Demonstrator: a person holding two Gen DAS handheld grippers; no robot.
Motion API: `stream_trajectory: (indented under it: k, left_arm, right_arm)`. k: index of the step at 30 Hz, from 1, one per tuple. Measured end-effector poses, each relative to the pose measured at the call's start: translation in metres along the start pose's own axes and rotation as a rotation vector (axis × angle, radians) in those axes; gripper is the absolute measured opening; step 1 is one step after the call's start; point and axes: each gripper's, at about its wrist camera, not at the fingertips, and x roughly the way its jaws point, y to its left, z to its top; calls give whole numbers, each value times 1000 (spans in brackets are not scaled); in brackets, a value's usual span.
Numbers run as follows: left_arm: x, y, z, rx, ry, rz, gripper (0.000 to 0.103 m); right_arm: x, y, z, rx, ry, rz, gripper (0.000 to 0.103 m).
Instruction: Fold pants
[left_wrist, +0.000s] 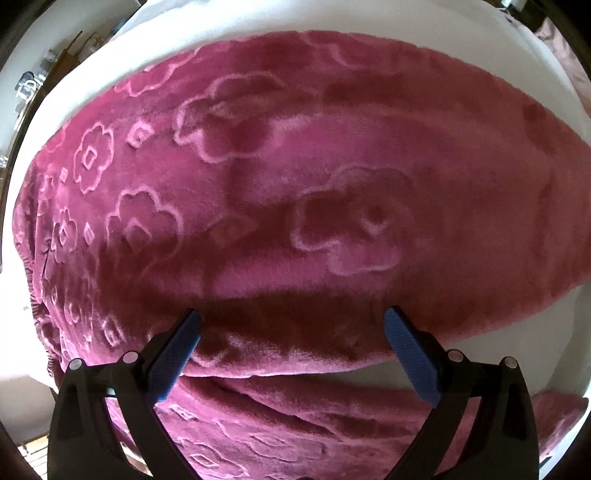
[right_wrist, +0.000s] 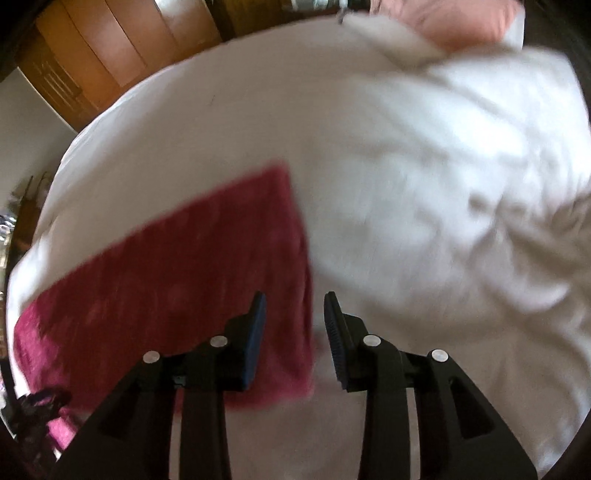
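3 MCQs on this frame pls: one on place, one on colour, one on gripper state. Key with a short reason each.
1. The pants lie on:
A. a white bed sheet
B. a wooden floor
C. a metal rack

2. The pants' colour:
A. navy
B. magenta pink with an embossed flower pattern
C. grey stripes

3. The left gripper is:
A. shut on a hanger
B. shut on the sheet
C. open above the pants

Key: 1 A, white fabric borders the pants on every side. 2 B, pink plush with raised flower outlines fills the left wrist view. 3 C, the blue pads stand wide apart, clamping nothing.
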Motion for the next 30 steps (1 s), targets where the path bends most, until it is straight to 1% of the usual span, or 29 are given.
stream_trajectory:
  k: [2, 4, 5, 6, 7, 10, 11, 13, 16, 18, 19, 20, 21, 22, 23, 24, 25, 27, 29, 30]
  left_arm:
    - [0, 2, -6, -6, 4, 3, 98]
    - [0, 5, -15, -8, 2, 6, 98]
    - [0, 7, -16, -8, 1, 9, 98]
    - [1, 9, -19, -7, 0, 12, 98]
    - [1, 12, -21, -6, -1, 16, 98]
    - [-2, 18, -32, -12, -4, 24, 98]
    - [-1, 22, -36, -15, -3, 27, 98]
    - [-1, 28, -44, -24, -1, 30, 98]
    - [-4, 37, -54, -32, -3, 20, 98]
    - [-15, 41, -66, -20, -20, 11, 98]
    - [-18, 42, -71, -13, -25, 8, 98]
    - [-22, 47, -76, -7, -29, 2, 98]
    - [-25, 50, -83, 1, -33, -5, 98]
    - [-27, 48, -85, 6, -32, -8, 98]
    - [-28, 50, -91, 13, -31, -13, 98]
    - [-29, 51, -98, 22, -29, -21, 98]
    - [-34, 49, -103, 29, -26, -25, 98]
    - [-36, 46, -117, 49, -20, -34, 98]
    - [-37, 46, -130, 80, -17, -41, 98]
    - [-37, 46, -134, 94, -17, -43, 98]
  right_arm:
    - [8, -2, -15, 10, 41, 10, 33]
    - [14, -3, -24, 17, 76, 30, 23]
    - [18, -3, -29, 10, 92, 11, 14]
    - [19, -4, -31, 5, 89, -27, 11]
    - [19, -6, -31, 8, 84, -36, 10]
    - [11, -9, -26, 9, 51, -101, 9]
    - [12, -8, -26, -5, 53, -119, 9]
    - [25, -5, -26, -43, 91, -145, 9]
    - [25, 0, -27, -66, 74, -152, 12]
    - [4, -6, -36, -53, 34, -135, 18]
    - [-8, -7, -39, -49, 7, -135, 18]
    - [-25, -9, -46, -46, -19, -128, 21]
    - [-40, -12, -56, -41, -32, -118, 28]
    - [-52, -16, -64, -36, -42, -115, 32]
    - [-68, -26, -77, -32, -52, -118, 39]
    - [-81, -31, -90, -30, -54, -121, 43]
    - [-88, -34, -99, -27, -51, -120, 43]
    - [-109, -39, -134, -16, -34, -116, 44]
    - [-131, -38, -166, 5, 3, -96, 45]
    - [-134, -37, -177, 10, 16, -91, 49]
